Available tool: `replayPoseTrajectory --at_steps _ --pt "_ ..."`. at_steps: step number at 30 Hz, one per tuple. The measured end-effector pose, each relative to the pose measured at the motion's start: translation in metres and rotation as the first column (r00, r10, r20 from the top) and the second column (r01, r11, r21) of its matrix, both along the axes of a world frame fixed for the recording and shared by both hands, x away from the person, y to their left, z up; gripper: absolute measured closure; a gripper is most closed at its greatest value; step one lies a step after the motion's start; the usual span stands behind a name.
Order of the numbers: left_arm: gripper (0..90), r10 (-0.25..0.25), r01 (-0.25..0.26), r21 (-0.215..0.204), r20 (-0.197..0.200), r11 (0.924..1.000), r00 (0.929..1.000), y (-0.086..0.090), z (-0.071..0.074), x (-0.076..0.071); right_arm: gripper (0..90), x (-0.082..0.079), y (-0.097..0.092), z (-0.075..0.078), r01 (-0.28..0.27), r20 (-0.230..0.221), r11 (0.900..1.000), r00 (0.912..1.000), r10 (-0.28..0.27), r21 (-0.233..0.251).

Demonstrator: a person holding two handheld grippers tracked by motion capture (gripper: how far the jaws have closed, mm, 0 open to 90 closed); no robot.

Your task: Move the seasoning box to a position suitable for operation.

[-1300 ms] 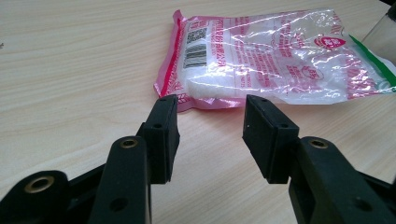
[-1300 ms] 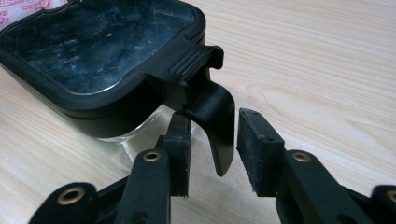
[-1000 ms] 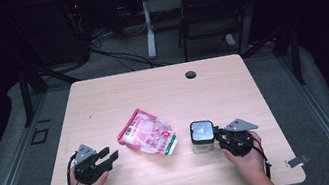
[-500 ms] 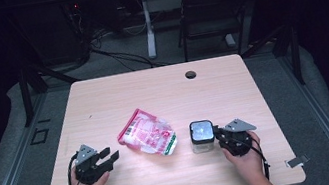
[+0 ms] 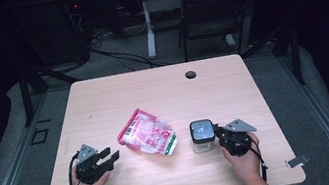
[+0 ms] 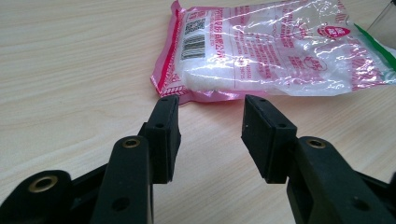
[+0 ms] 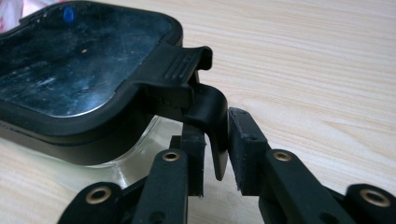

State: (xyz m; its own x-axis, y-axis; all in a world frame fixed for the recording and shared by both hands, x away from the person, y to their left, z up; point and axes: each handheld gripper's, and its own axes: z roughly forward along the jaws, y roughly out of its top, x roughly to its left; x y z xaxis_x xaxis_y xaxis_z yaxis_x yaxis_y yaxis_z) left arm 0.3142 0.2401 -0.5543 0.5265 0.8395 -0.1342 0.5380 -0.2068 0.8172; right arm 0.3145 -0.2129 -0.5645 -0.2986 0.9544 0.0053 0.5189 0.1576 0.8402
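Two grippers at work: the right gripper point(image 7: 215, 151) has just been closing its jaws on the lid latch point(image 7: 205, 112) of the clear jar point(image 5: 203, 136), right of the sugar bag point(image 5: 148, 136). Left gripper point(image 6: 210, 135) hangs half open, empty, near the bag. Step is unlatching; next probably a firm, steady pull on the tab.

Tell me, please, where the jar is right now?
In the high view the jar stands right of centre, between the bag and the right tool, whose jaws have just been closing on its lid latch.
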Motion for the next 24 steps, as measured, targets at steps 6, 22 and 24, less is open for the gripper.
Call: replayPoseTrajectory --at_steps 6,22,24 --pt "56.5 0.003 -0.003 0.005 0.0 1.0 1.0 0.0013 -0.0005 -0.0002 80.4 0.0012 0.0004 -0.0002 0.035 0.012 0.9994 0.9993 -0.035 -0.007" --pt "56.5 0.028 -0.028 0.009 0.005 0.9996 0.9996 0.0081 0.001 -0.0065 83.0 0.0067 -0.0052 0.002 0.072 0.039 0.9972 0.9966 -0.073 0.02" --pt "56.5 0.024 -0.024 0.002 0.009 0.9997 0.9997 0.0066 0.0013 -0.0069 83.1 0.0052 -0.003 0.0032 0.061 0.045 0.9979 0.9971 -0.062 0.023"
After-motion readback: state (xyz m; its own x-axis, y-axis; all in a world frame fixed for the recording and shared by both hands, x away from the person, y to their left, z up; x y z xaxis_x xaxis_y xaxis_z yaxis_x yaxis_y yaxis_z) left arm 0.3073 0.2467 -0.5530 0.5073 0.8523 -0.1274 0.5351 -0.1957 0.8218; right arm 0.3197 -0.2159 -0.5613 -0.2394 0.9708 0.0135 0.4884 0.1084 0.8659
